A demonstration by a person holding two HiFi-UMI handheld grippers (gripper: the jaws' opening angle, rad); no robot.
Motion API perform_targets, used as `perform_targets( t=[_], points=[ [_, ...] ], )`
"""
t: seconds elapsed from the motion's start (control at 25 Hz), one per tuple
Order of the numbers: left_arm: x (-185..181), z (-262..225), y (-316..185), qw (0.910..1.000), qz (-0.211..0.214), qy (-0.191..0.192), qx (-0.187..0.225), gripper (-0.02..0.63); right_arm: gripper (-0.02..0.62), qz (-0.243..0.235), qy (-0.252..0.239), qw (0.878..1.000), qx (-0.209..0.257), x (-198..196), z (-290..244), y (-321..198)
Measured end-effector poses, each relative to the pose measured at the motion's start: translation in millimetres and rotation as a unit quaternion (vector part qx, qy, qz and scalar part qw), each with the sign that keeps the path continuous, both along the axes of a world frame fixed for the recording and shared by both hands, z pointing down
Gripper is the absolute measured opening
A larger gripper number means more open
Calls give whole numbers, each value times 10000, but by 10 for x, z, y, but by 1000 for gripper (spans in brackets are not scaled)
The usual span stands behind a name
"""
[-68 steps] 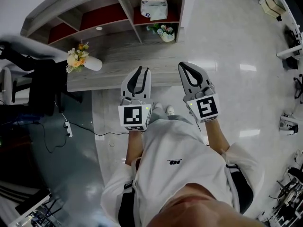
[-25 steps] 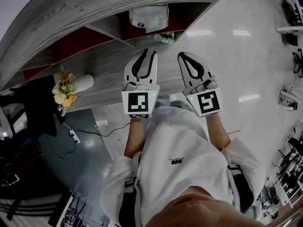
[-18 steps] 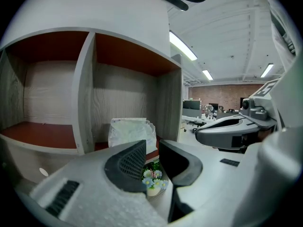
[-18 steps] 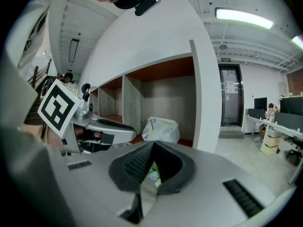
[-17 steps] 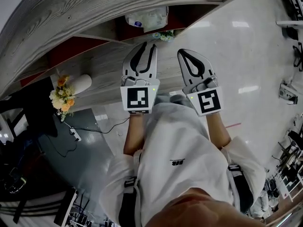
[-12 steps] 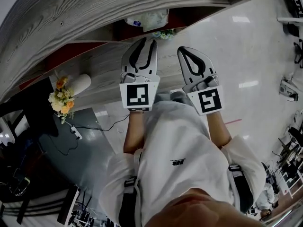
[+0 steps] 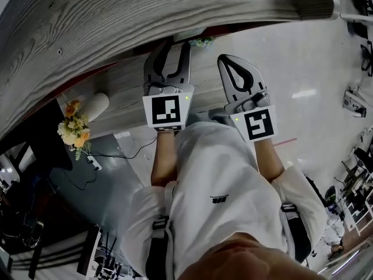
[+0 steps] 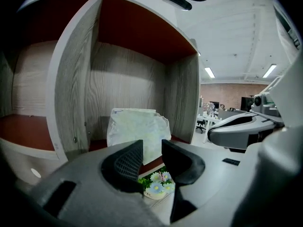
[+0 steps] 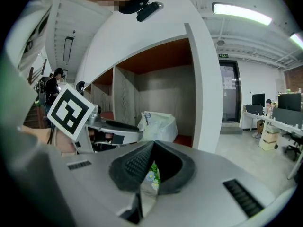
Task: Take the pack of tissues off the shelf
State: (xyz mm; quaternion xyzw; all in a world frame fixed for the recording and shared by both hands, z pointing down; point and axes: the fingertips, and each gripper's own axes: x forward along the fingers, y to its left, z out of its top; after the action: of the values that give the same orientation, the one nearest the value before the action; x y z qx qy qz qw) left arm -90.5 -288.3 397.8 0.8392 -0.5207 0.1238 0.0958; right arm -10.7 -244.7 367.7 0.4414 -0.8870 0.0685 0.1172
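"Is the pack of tissues (image 8: 135,129) off yet?"

"No. It's standing on the red floor of the shelf's (image 8: 75,79) end compartment, towards the back wall. Nothing is touching it. I'd say this is only the approach, so the reach in, the grip and the lift out are all left to do."

"And the claws?"

"The left gripper (image 8: 152,148) is level with that compartment. Its jaws have just been opening and there's a gap between the pads, but nothing in it. You only see the pack beyond the tips. The right gripper (image 9: 152,148) is alongside it, clenched tip to tip and empty."

"How many of everything?"

"There's one pack and two grippers. I can make out two compartments from the left gripper's side, and the other one looks bare. There's one small pot of flowers (image 8: 155,183) on the surface below the pack, and one white vase of flowers (image 7: 76,127) further along, well apart from it."
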Motion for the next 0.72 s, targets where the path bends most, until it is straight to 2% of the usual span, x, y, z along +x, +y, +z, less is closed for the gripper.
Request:
perform_targets(
  t=[0.4, 0.72],
  points=[
    [20, 120, -162, 9999, 10, -2, -172, 178, 25, 77, 8, 9999, -71, 7, 34, -83],
    [22, 233, -229, 9995, -6, -61, -310, 173, 25, 116, 82, 9998, -144, 12, 80, -112]
  ],
)
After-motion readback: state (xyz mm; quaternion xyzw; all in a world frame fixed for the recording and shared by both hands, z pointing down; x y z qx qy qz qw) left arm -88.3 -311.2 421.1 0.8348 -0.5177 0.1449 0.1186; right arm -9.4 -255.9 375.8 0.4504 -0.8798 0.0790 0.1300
